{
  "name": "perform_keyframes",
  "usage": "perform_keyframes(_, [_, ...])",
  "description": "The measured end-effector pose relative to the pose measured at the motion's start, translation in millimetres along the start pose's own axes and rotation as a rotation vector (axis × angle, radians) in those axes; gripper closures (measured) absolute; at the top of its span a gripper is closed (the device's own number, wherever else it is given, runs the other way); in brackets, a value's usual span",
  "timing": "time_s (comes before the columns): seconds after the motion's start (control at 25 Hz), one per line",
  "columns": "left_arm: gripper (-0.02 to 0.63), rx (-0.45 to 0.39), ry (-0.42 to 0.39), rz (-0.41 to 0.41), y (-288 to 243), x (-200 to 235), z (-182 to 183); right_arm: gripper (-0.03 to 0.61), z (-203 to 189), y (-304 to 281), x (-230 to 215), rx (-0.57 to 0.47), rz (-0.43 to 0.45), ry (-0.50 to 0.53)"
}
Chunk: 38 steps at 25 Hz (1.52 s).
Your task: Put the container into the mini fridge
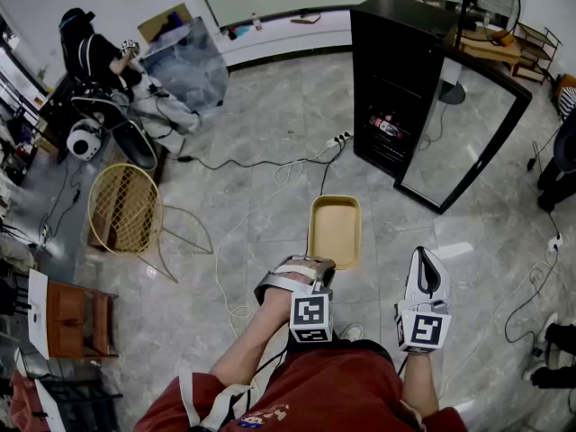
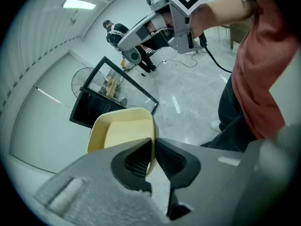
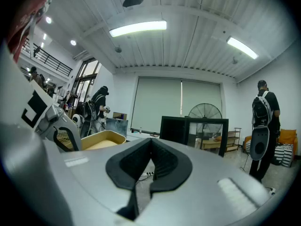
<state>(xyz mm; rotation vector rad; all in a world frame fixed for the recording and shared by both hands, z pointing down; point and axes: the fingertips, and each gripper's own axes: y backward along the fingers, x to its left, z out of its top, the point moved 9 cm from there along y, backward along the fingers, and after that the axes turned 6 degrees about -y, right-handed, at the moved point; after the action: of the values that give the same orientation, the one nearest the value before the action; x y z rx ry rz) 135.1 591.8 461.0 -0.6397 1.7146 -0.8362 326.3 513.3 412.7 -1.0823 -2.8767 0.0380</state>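
Container (image 1: 335, 230) is hanging over the floor, short of the open mini fridge (image 1: 396, 79). The left gripper (image 1: 319, 266) is pinching its near rim. The right gripper (image 1: 423, 259) is hovering beside it, jaws pressed together, empty.

The head view is taken from above the person, angled forward and steeply down, so that the floor (image 1: 270, 133) is spread wide and the person's lap lies at the near edge. The left gripper view is taken from close behind the jaws of the left gripper (image 2: 153, 145). It is rolled sideways and aimed over the container (image 2: 123, 131) toward the far mini fridge (image 2: 94, 109). The right gripper view is taken from close behind the jaws of the right gripper (image 3: 151, 142), held low and about level, so that the ceiling (image 3: 188, 46) is taken in. The container, the mini fridge and the fan (image 3: 204, 112) are shared by all three views, and each gripper is caught in the other's view.
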Motion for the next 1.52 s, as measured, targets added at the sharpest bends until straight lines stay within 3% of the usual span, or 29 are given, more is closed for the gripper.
perform_keyframes(0.4, [0.58, 0.008, 0.008, -0.007, 7, -17, 18, 0.578, 0, 21, -5, -0.011, 0.013, -0.005])
perform_keyframes(0.76, [0.58, 0.02, 0.01, -0.028, -4, -14, 30, 0.577, -11, 20, -24, -0.038, 0.017, -0.094])
perform_keyframes(1.16, [0.58, -0.005, 0.044, -0.05, -50, 27, 21, 0.578, -19, -40, -43, 0.012, 0.008, -0.09])
perform_keyframes(1.52, [0.58, 0.015, 0.087, -0.064, -107, 110, 5, 0.578, -16, -142, -84, 0.038, 0.056, -0.073])
